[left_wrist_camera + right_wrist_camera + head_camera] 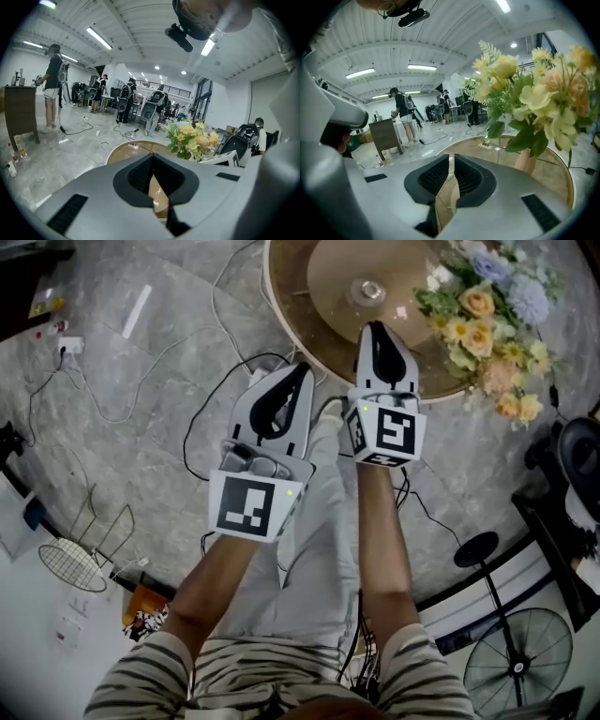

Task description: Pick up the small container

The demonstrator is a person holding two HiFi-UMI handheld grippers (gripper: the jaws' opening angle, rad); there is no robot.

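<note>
Head view cuts off the round table (291, 287) (flowers (487, 306) too); left gripper (301, 368) and right gripper (375, 327) closed, empty.

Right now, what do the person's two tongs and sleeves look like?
Both the left tongs and right tongs are grey shells with black ribbed pads, tapering to a point. Each carries a white cube with black square markers. The sleeves are striped.

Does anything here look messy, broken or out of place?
Nothing on the round table looks spilled or broken. The floor is untidy, though: loose cables trail across it, and a round wire grille lies flat there.
</note>
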